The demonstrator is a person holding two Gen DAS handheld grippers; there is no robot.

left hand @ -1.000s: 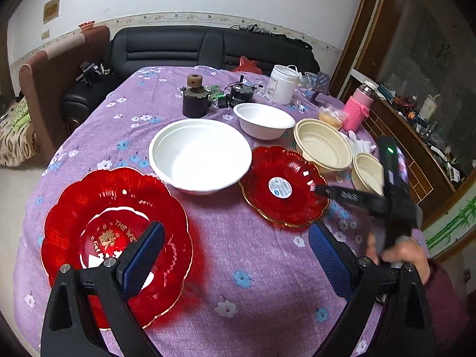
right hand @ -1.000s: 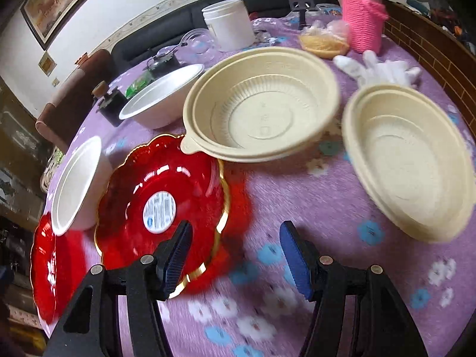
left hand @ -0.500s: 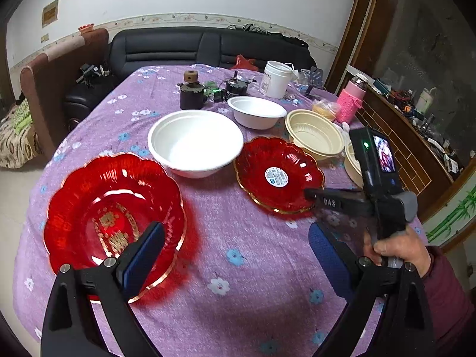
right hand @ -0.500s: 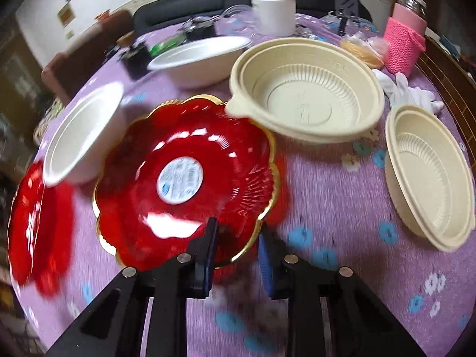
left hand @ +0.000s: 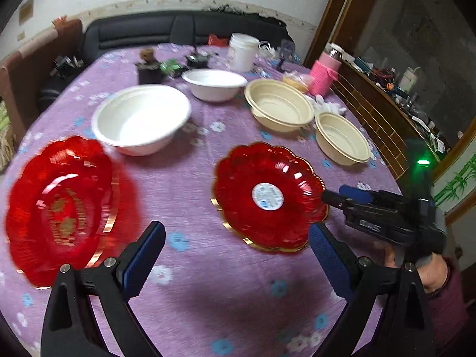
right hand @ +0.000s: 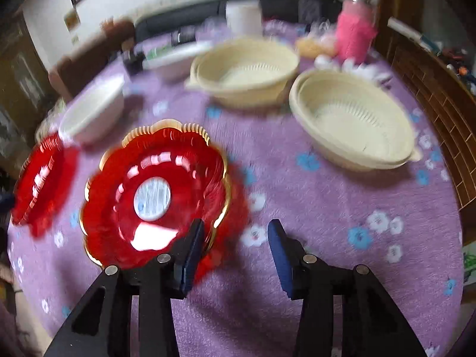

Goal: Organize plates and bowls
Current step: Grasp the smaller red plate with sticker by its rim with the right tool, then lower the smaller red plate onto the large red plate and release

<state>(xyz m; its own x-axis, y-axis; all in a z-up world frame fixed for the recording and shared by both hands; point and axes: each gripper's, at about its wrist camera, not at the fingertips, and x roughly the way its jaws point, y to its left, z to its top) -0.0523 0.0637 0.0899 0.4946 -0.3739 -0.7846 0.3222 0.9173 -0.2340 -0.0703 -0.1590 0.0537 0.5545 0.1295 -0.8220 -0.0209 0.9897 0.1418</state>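
A purple flowered tablecloth (left hand: 208, 267) covers the table, black sofa (left hand: 166, 29) behind. The red plate (right hand: 154, 196) lies beside the right gripper (right hand: 235, 255), whose jaws have just been opening with nothing between them. Only the left view shows the left gripper (left hand: 238, 255) gaping empty and the hand (left hand: 428, 270)

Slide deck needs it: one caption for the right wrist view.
Open right gripper beside the stickered red plate on the purple floral tablecloth, two cream bowls beyond.
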